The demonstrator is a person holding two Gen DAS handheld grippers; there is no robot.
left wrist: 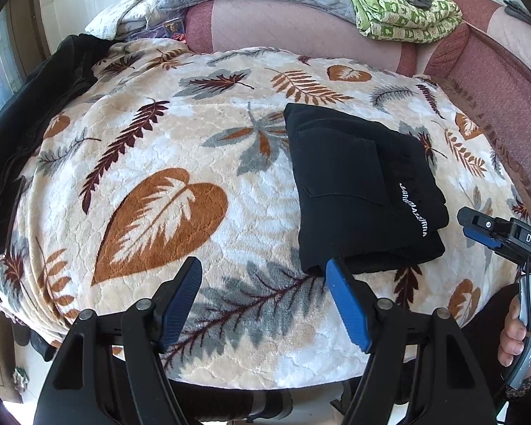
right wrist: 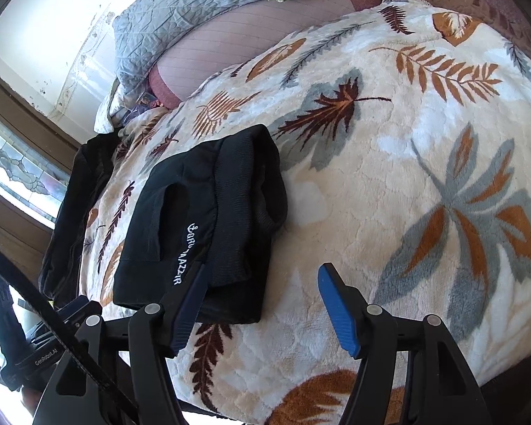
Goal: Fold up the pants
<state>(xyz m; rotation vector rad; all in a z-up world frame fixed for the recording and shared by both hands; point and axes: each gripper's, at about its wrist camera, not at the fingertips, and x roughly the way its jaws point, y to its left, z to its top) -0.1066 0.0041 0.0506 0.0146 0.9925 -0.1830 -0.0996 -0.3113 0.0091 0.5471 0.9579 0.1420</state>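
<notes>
Covering nearly the whole surface, a plush cream blanket printed with rust, grey and maroon leaves [left wrist: 152,163] gives a soft, flat bed for folding, with a pink quilted sofa back [left wrist: 283,21] rising behind it. Along the blanket's far left edge lies a second dark garment [left wrist: 24,113], apparently set aside out of the way.

Near the blanket's front edge rest the black knit pants with a white embroidered wordmark [left wrist: 357,191], folded into a compact, thick rectangle. The layers stack fairly squarely; a ribbed band runs across the top layer, a pocket seam shows, and the edges look tidy apart from a slightly bulging corner. By my reading the fold is essentially done.

The left gripper [left wrist: 265,294] hovers just before the bundle's near corner, its blue-padded fingers [left wrist: 182,301] spread with nothing between them. The right gripper [right wrist: 265,304] hangs over the bundle's near edge, jaws likewise apart and empty, one pad overlapping the cloth in view without pinching it.
</notes>
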